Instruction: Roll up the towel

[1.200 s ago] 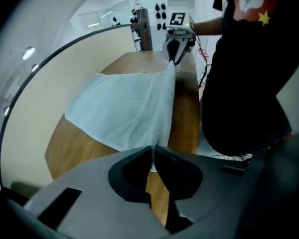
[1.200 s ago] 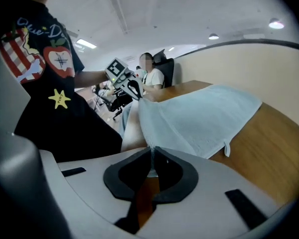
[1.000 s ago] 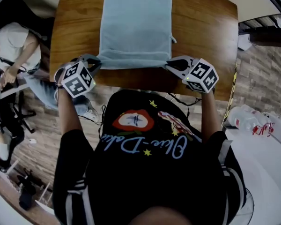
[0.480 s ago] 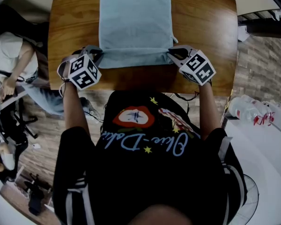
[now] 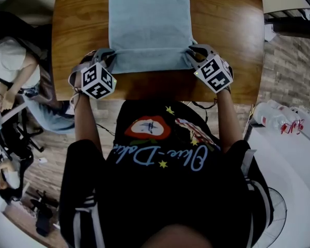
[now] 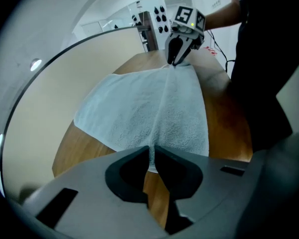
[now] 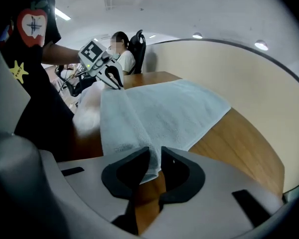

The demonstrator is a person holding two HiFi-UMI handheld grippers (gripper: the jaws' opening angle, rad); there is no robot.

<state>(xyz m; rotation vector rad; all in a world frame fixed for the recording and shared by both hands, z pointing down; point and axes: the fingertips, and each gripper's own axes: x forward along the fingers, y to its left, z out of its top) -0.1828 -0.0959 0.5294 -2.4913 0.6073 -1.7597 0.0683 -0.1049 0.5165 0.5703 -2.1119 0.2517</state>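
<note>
**Head view.** Towel [image 5: 150, 25]: pale blue, lying flat on the table [image 5: 222, 30] and running away from the person. Its near edge is raised and bunched between the two grippers. No roll has formed. Left gripper [image 5: 106, 56] is at the near-left corner, right gripper [image 5: 192, 51] at the near-right corner.

**Left gripper view.** The jaws are closed tight on the towel corner. The cloth is drawn into a ridge that runs across to the other gripper.

**Right gripper view.** The jaws have just been opening a little. The towel corner sits between them, filling the gap, and appears pinched. The lifted edge folds over toward the far side.

**Progress.** Judged as the opening stage: both corners are taken and the first turn is only begun. Nearly the whole length lies unrolled.
</note>
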